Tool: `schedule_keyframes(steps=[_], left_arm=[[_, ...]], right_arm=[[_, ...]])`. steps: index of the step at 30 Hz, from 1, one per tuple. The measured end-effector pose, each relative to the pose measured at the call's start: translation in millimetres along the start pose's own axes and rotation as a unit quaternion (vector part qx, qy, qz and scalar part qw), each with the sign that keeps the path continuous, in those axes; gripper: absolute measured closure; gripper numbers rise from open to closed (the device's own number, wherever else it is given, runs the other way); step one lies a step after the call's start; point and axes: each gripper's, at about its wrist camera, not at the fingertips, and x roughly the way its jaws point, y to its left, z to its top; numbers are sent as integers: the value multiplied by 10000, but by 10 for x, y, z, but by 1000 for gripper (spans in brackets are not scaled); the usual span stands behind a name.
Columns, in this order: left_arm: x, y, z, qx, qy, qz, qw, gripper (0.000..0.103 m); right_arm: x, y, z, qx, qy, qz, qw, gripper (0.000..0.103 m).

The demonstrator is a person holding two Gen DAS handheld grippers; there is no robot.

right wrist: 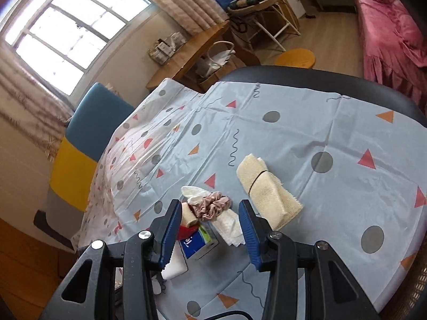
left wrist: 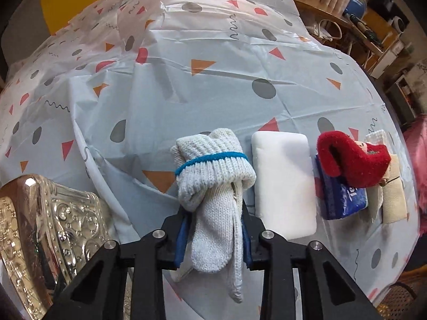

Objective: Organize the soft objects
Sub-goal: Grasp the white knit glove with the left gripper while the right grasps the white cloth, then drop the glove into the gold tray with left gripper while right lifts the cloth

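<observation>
My left gripper (left wrist: 213, 229) is shut on a rolled pair of white knit gloves with a blue band (left wrist: 213, 176), held just above the tablecloth beside a white sponge block (left wrist: 284, 184). Right of it lie a blue tissue pack (left wrist: 339, 200), a red knit piece (left wrist: 352, 157) and a cream cloth (left wrist: 392, 200). My right gripper (right wrist: 210, 226) is open and empty above the tissue pack (right wrist: 197, 242), a pink scrunchie (right wrist: 213, 205) and a white tissue (right wrist: 229, 226). The banded cream cloth roll (right wrist: 267, 186) lies just right of it.
A shiny embossed silver tray (left wrist: 53, 234) stands at the near left. The patterned tablecloth (left wrist: 186, 93) covers the table; its dark edge (right wrist: 347, 80) shows at the far side. A blue and yellow chair (right wrist: 88, 144), a pink bed (right wrist: 395, 34) and wooden furniture surround it.
</observation>
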Motion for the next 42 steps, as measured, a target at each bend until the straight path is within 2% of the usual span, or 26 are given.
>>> schedule_keyframes(steps=[3, 7, 12, 16, 19, 23, 27, 28, 29, 31, 32, 37, 42], left_arm=[[-93, 6, -32, -6, -101, -111, 9999, 70], [-258, 37, -91, 62, -250, -202, 9995, 70], [-440, 25, -125, 161, -414, -285, 9986, 70], [-526, -3, -107, 188, -532, -370, 9977, 70], [-624, 13, -137, 175, -594, -485, 9969, 70], [-742, 37, -192, 241, -670, -602, 9956, 70], [-822, 69, -248, 294, -683, -705, 9947, 70], [-837, 70, -249, 318, -682, -730, 9945, 70], [-845, 67, -245, 351, -678, -761, 9942, 70], [-875, 56, -207, 417, -698, -785, 9936, 70], [-895, 59, -165, 417, -716, -793, 9934, 70], [-1090, 320, 158, -49, -940, -834, 9921, 70], [-1427, 1000, 429, -729, -1355, -525, 9867, 70]], right_arm=[[97, -106, 15, 187, 152, -106, 9997, 59], [256, -147, -35, 288, 506, -44, 9983, 59], [418, -42, -111, 7, 759, 18, 9971, 59], [497, 76, -138, -599, 575, -471, 9954, 59], [641, 229, -191, -1390, 603, -897, 9844, 59], [847, 343, -292, -2150, 760, -1265, 9654, 59], [1067, 313, -306, -2441, 735, -1628, 9532, 59], [1126, 283, -310, -2439, 825, -1665, 9518, 63], [1173, 264, -327, -2475, 919, -1688, 9496, 75], [1173, 290, -354, -2689, 824, -1805, 9425, 80], [1169, 279, -350, -2632, 853, -1712, 9456, 81], [1155, 272, -331, -2535, 867, -1691, 9485, 86], [1168, 272, -318, -2471, 890, -1687, 9500, 86]])
